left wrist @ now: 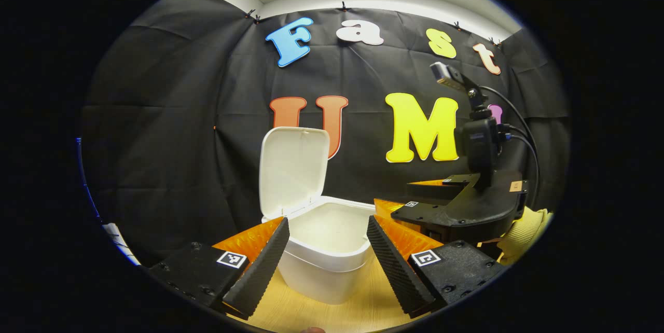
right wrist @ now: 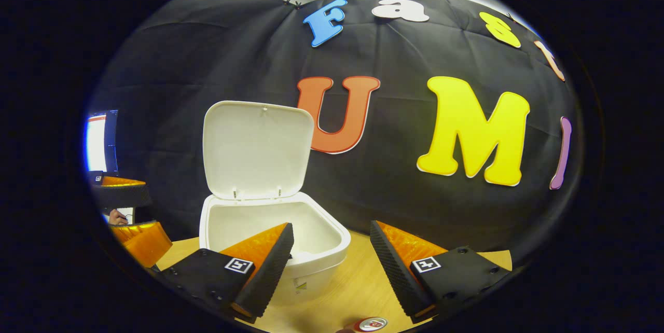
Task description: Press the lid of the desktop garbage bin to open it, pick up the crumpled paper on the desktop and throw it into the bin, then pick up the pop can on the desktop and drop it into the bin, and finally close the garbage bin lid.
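Observation:
The white desktop bin (left wrist: pixel 332 263) stands on the wooden table with its lid (left wrist: pixel 293 167) swung up and open. My left gripper (left wrist: pixel 327 255) is open just in front of the bin, level with its rim, with nothing between its fingers. In the right gripper view the same bin (right wrist: pixel 316 271) sits ahead to the left, its lid (right wrist: pixel 257 149) upright. My right gripper (right wrist: pixel 332 265) is open and empty, with its left finger in front of the bin's rim. The top of a red and silver pop can (right wrist: pixel 371 324) peeks in at the bottom edge, below the right gripper.
The right gripper (left wrist: pixel 402 195), with its camera mount, hovers to the right of the bin in the left gripper view, a yellow sleeve (left wrist: pixel 531 226) behind it. The left gripper (right wrist: pixel 129 213) is at the far left beside a lit screen (right wrist: pixel 101 141). Wooden tabletop (right wrist: pixel 353 286) lies between bin and can.

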Demonstrator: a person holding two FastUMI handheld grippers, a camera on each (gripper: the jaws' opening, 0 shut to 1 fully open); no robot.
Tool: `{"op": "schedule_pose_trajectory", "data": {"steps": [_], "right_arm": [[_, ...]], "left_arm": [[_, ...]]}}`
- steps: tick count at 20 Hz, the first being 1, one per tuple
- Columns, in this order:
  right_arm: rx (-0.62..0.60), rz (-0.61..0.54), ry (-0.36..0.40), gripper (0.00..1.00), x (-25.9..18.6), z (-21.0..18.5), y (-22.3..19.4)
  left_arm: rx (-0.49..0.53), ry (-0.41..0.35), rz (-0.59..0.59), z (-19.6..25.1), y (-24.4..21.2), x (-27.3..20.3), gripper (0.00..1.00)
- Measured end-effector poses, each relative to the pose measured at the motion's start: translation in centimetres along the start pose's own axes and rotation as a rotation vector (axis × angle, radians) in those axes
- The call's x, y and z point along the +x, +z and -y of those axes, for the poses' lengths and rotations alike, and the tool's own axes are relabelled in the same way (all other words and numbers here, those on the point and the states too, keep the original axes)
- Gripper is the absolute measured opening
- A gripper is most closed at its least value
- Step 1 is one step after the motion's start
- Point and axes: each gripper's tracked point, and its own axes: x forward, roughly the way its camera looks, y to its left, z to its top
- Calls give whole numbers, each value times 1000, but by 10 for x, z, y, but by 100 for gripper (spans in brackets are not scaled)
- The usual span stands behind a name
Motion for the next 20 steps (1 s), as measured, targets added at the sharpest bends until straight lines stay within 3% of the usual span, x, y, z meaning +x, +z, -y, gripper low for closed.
{"op": "schedule_pose_trajectory", "data": {"steps": [9, 16, 20], "right_arm": [[84, 40, -214, 95, -81, 85, 6], [106, 34, -393, 95, -146, 148, -13], [118, 32, -418, 95, -170, 160, -21]], "left_arm": [[22, -150, -42, 71, -17, 8, 99], [16, -275, -90, 132, -43, 16, 99], [39, -335, -110, 166, -71, 24, 99]]}}
